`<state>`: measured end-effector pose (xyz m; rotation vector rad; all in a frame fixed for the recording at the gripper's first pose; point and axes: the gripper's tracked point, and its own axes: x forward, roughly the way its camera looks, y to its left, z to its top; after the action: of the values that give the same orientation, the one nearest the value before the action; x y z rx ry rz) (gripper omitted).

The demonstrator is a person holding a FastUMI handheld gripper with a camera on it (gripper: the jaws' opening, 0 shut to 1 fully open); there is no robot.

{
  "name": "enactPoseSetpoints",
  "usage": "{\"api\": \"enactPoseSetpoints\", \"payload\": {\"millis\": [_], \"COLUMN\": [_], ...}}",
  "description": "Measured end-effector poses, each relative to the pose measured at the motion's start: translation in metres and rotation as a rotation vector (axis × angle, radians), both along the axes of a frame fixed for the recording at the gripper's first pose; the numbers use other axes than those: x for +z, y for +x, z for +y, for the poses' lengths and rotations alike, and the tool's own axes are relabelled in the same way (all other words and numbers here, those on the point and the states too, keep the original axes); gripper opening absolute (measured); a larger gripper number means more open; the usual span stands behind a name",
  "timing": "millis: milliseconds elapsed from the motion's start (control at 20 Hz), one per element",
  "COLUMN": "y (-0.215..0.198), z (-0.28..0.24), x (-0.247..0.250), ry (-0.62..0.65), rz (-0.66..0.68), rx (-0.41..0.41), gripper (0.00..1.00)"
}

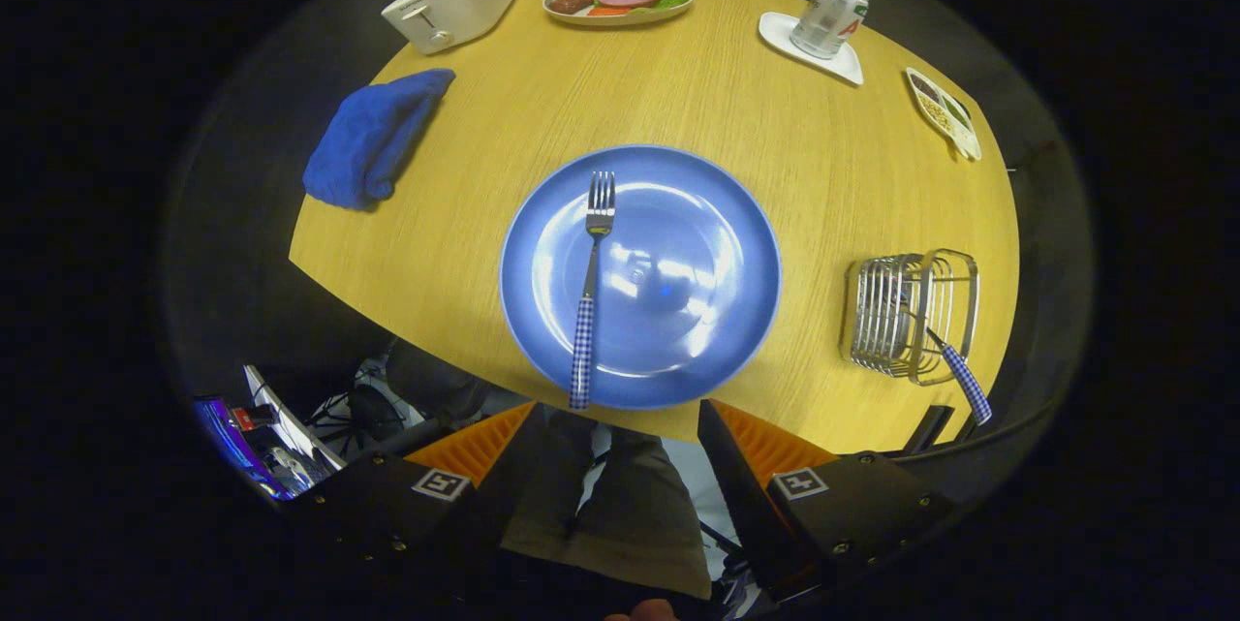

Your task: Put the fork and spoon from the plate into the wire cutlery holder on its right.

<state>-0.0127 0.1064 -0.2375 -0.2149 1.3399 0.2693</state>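
- The gripper (620,427) hangs at the near edge of the round wooden table (736,117); its fingers are spread wide and grasp nothing.
- The fork (587,301) lies on the blue plate (717,214), left of the plate's middle; its tines point to the far side and its checked handle runs back over the near rim, ending just ahead of the left finger.
- The fork's long axis thus runs near-to-far, almost in line with the fingers; I judge a grasp across the handle needs the jaws brought forward and slightly left.
- The wire cutlery holder (896,311) stands right of the plate, well apart from it; a checked handle (967,384), probably the spoon's, already leans out of its near right side.
- The fork appears to be what is left to move.
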Motion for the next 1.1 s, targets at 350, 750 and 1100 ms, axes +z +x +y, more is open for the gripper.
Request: {"api": "enactPoseSetpoints", "payload": {"millis": [350,750,1100], "y": [0.017,0.018,0.024], "z": [0.015,0.024,0.031], "x": [-0.028,-0.051,-0.058], "ry": [-0.012,0.037,0.051], "rz": [0.077,0.150,0.150], "rx": [-0.048,-0.104,-0.090], "gripper": [0.98,0.96,0.50]}}
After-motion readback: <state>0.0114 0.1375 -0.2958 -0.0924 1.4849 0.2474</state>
